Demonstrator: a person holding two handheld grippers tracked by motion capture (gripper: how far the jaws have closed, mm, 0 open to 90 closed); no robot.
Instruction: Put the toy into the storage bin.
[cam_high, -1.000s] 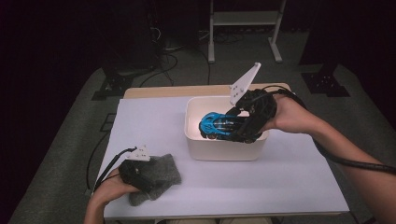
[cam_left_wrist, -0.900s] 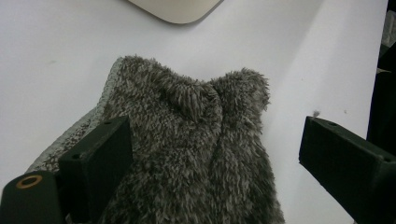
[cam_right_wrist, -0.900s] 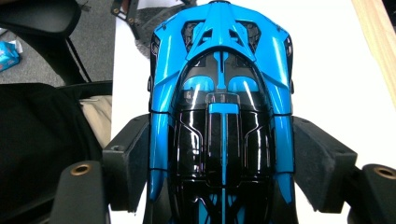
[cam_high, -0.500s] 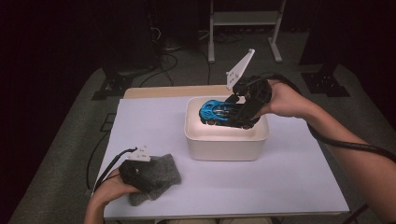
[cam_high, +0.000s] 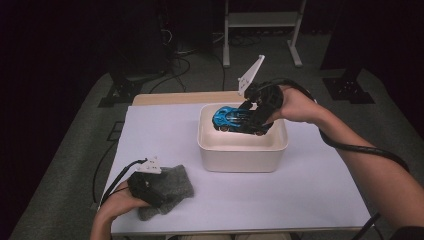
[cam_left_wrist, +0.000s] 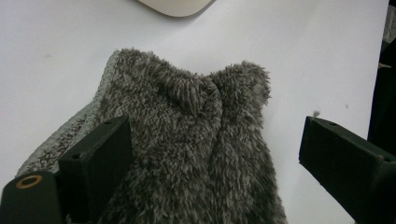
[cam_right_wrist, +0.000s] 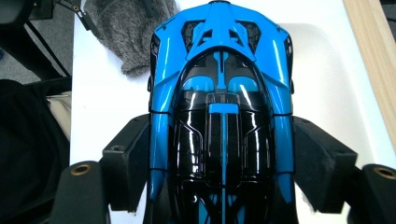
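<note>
A blue and black toy car (cam_high: 239, 120) hangs over the far part of a cream tub (cam_high: 240, 159), with my right gripper (cam_high: 257, 116) shut on its two sides. In the right gripper view the car (cam_right_wrist: 222, 116) sits roof-up between the two black pads. A grey fuzzy cloth (cam_high: 169, 190) lies at the table's near left. My left gripper (cam_high: 150, 187) rests over its near end. In the left gripper view the jaws stand wide apart, one on the cloth (cam_left_wrist: 187, 140) and one beside it on the white table.
The white table top (cam_high: 165, 135) ends at a wooden strip (cam_high: 170, 98) at the back. Cables trail from both grippers. Beyond the table stand a dark floor, stands (cam_high: 260, 20) and more cables.
My right gripper has carried the car up and toward the far side of the tub, turning it a little. The left gripper and the cloth have stayed put.
</note>
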